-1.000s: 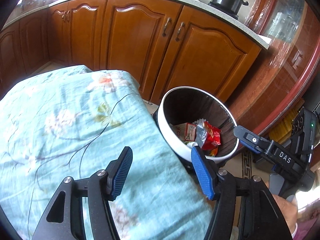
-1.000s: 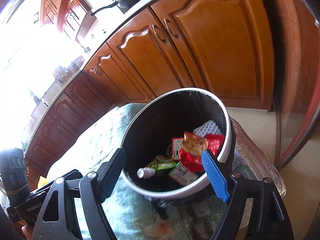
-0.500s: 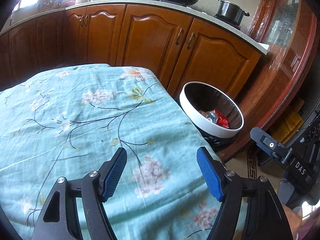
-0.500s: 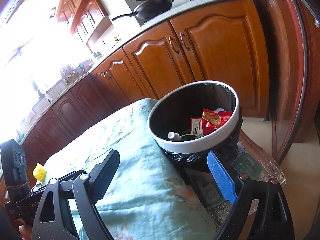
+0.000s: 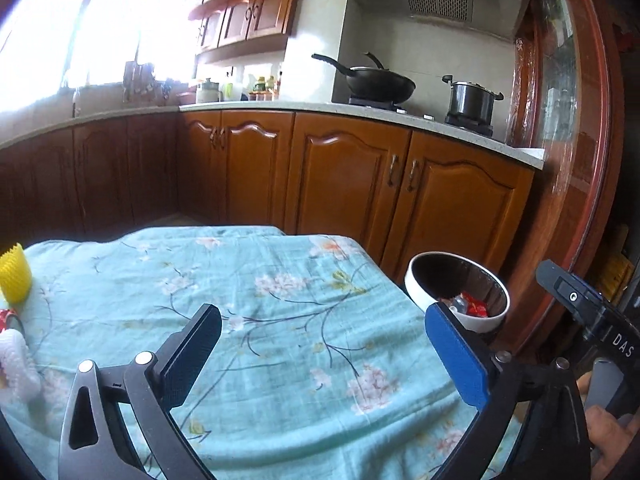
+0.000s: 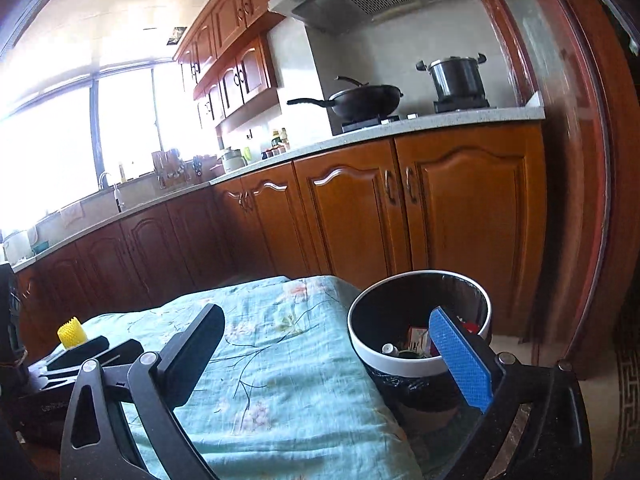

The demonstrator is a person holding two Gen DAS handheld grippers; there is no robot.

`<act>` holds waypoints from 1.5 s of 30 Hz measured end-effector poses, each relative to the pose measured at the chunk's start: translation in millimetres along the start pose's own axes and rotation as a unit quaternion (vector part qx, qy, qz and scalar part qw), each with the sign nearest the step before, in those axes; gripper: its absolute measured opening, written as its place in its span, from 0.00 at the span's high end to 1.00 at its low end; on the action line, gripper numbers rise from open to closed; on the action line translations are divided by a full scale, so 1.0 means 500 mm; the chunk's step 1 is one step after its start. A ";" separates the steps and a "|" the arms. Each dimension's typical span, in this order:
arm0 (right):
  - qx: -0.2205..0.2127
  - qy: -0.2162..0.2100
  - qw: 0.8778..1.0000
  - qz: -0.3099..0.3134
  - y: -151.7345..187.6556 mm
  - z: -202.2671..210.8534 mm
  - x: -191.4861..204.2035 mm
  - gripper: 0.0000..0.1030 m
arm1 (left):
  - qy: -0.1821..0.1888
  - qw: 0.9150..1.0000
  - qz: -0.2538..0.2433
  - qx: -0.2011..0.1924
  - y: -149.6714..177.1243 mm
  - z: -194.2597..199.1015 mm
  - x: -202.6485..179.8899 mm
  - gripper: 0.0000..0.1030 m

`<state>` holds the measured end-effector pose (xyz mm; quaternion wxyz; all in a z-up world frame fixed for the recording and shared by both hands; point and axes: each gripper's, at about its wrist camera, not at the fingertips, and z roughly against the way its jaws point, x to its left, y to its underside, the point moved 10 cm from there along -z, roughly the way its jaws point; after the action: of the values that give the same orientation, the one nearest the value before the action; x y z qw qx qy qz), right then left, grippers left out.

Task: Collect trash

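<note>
The left claw (image 5: 322, 354) hangs over the flowered blue cloth (image 5: 280, 320) that covers the bench, its two fingers spread wide apart with nothing between them. The right claw (image 6: 340, 354) is likewise spread wide and holds nothing, sitting above the same cloth near the bench's right edge. The trash bin (image 6: 404, 364), round with a white rim and a black liner, stands on the floor just beside that right edge; inside it lie red wrappers (image 5: 474, 307), a small carton (image 6: 416, 336) and a white-capped bottle (image 6: 388, 348). At the far left of the bench a yellow ridged cup (image 5: 15, 272) stands upright on the cloth, and below it at the frame edge sits a white netted object (image 5: 16, 364) with something red (image 5: 6, 317) just behind it; what these two are cannot be told. Behind the bench run brown wooden cabinets (image 5: 348, 184), with a black wok (image 5: 380, 84) and a dark lidded pot (image 5: 472, 102) on the stove.
</note>
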<state>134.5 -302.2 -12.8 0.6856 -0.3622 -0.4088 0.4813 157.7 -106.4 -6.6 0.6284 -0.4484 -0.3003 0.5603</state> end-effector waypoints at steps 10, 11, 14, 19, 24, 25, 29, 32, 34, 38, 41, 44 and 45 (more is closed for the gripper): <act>0.007 0.017 0.999 0.026 0.074 -0.022 0.014 0.00 | -0.060 0.998 -0.026 -0.020 0.062 0.011 0.006 0.01; 0.005 0.017 0.999 0.029 0.078 -0.022 0.016 0.00 | -0.061 0.998 -0.025 -0.017 0.068 0.007 0.006 0.01; 0.000 0.018 0.999 0.037 0.084 -0.021 0.022 0.00 | -0.060 0.998 -0.019 -0.015 0.068 -0.009 0.015 0.01; -0.001 0.017 0.999 0.039 0.091 -0.023 0.025 0.00 | -0.067 0.997 -0.017 -0.019 0.064 -0.008 0.028 0.01; -0.002 0.016 0.999 0.043 0.092 -0.023 0.029 0.00 | -0.061 0.998 -0.015 -0.015 0.066 -0.017 0.036 0.01; -0.004 0.016 0.999 0.043 0.092 -0.022 0.031 0.00 | -0.061 0.998 -0.017 -0.016 0.066 -0.018 0.036 0.01; -0.007 0.015 0.999 0.047 0.091 -0.019 0.034 0.00 | -0.062 0.998 -0.023 -0.017 0.068 -0.018 0.036 0.01; -0.006 0.013 0.999 0.048 0.091 -0.020 0.034 0.00 | -0.060 0.998 -0.022 -0.017 0.070 -0.020 0.040 0.01; -0.006 0.013 0.999 0.047 0.092 -0.020 0.035 0.00 | -0.059 0.998 -0.023 -0.018 0.069 -0.021 0.042 0.01; -0.004 0.011 0.999 0.046 0.093 -0.021 0.035 0.00 | -0.059 0.998 -0.025 -0.018 0.070 -0.022 0.043 0.01; -0.005 0.010 0.999 0.047 0.093 -0.020 0.036 0.00 | -0.058 0.998 -0.026 -0.018 0.069 -0.022 0.045 0.01; -0.005 0.010 0.999 0.048 0.093 -0.020 0.037 0.00 | -0.060 0.998 -0.029 -0.018 0.070 -0.023 0.045 0.01; -0.005 0.010 0.999 0.048 0.093 -0.020 0.037 0.00 | -0.060 0.998 -0.030 -0.018 0.070 -0.023 0.046 0.01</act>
<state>130.3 -272.8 -54.5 0.6642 -0.3892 -0.3865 0.5079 157.0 -87.9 -45.7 0.6176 -0.4158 -0.3608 0.5616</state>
